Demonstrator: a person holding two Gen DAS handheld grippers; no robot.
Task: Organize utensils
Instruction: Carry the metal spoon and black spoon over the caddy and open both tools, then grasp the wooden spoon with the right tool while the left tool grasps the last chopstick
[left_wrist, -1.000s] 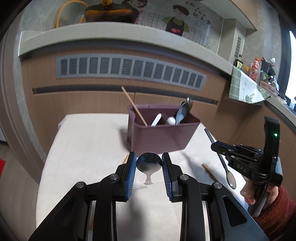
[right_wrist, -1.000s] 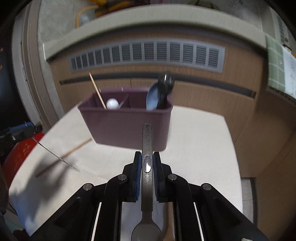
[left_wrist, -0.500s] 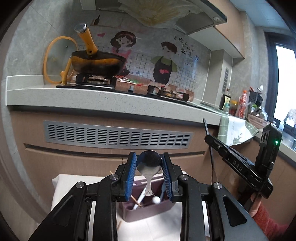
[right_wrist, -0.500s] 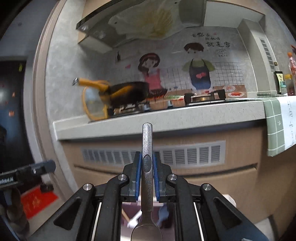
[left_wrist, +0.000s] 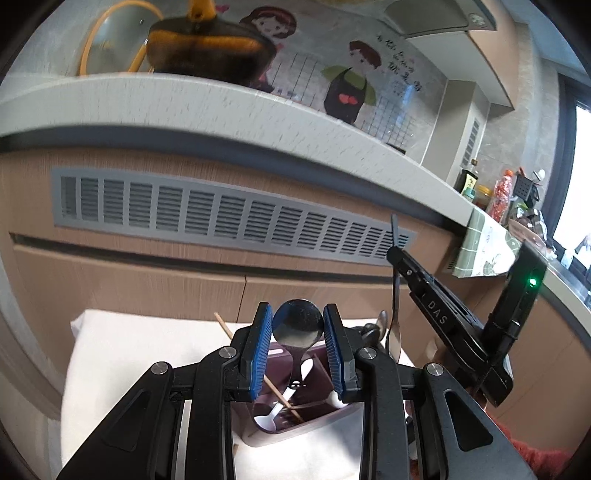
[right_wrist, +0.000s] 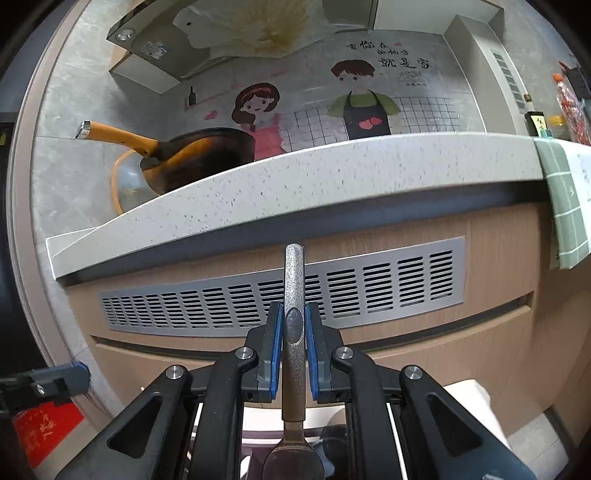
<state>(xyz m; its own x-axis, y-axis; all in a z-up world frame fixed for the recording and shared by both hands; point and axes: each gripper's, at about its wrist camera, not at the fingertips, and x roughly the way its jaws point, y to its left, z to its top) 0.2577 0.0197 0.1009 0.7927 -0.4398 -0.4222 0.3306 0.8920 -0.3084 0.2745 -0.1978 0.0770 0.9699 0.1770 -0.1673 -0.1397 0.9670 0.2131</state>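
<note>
Steel round-bowled spoon is clamped by the left gripper, grey-handled metal spoon by the right gripper, above the maroon plastic caddy.

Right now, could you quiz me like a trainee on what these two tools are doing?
1. True or false: the left tool grips a spoon by its bowl.
2. Which part of the long spoon does the right tool pinch? A) bowl B) handle C) nothing
3. Fill in: below the left tool sits a purple ___ holding a white spoon and a chopstick.

Key: 1 true; 2 B; 3 bin.
</note>
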